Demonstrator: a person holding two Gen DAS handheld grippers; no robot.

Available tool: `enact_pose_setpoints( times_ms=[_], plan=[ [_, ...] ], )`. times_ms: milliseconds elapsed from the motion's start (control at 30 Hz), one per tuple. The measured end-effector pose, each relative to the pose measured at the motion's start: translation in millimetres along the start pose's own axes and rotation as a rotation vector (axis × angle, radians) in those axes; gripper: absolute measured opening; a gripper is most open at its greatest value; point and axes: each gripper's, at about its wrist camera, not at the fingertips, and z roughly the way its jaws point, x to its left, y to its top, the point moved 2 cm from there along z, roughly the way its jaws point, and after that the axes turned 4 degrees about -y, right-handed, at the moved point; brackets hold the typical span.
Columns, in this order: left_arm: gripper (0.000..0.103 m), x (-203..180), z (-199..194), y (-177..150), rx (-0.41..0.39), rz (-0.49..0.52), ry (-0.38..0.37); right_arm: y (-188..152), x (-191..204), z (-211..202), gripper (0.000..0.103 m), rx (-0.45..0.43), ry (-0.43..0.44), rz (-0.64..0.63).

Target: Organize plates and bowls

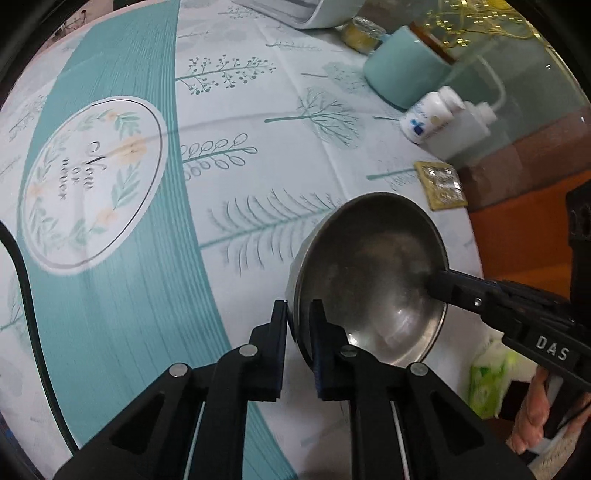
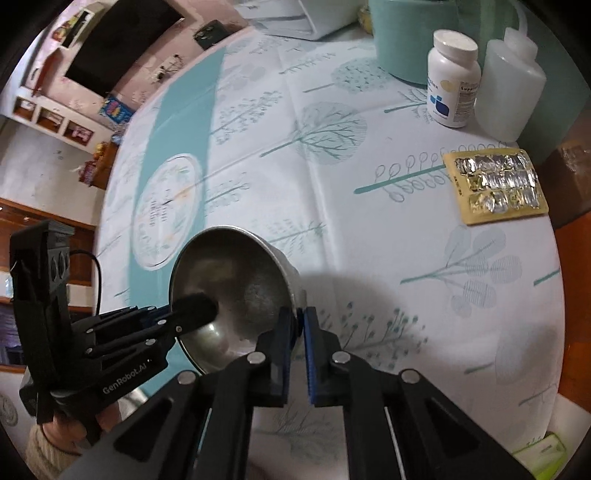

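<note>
A steel bowl (image 1: 369, 277) is held tilted above the tablecloth, its hollow facing the cameras. My left gripper (image 1: 298, 314) is shut on its near rim, one finger inside and one outside. My right gripper (image 2: 300, 321) is shut on the opposite rim of the same bowl (image 2: 236, 288). The right gripper also shows in the left wrist view (image 1: 439, 286), reaching into the bowl from the right. The left gripper also shows in the right wrist view (image 2: 192, 308), coming in from the left. The bowl is empty.
A teal pot (image 1: 402, 66), a white pill bottle (image 2: 452, 77), a translucent plastic bottle (image 2: 511, 81) and a foil blister pack (image 2: 496, 184) stand at the table's right side. A white appliance (image 1: 306, 11) is at the back. A green packet (image 1: 487, 380) lies near the front right edge.
</note>
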Motion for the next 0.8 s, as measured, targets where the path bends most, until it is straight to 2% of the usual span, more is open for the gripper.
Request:
enact_pose_setpoints(
  times_ms=[233,433,633,800],
  plan=[
    [0.014,-17.0,-64.3,-45.9,-0.043,0.035,0.003,-39.8,26.2,-43.5,0.006,-0.035,0.056,-0.084],
    [0.017,-26.2,-113.9,-110.3,-0.069,0.026,-0.024,-83.4,47.0,-74.7,0.006,-0.031,0.114,-0.146],
    [0.017,-23.9,-116.2,-173.2,-0.041,-0.015,-0.025,-136.8,68.9,-84.6,0.006,-0.013,0.114,-0.244],
    [0.017,-12.9,-89.0,-221.2,0.019,-0.067,-0.005,-176.0,74.9,-64.6,0.006,0.054,0.099,-0.278]
  ],
)
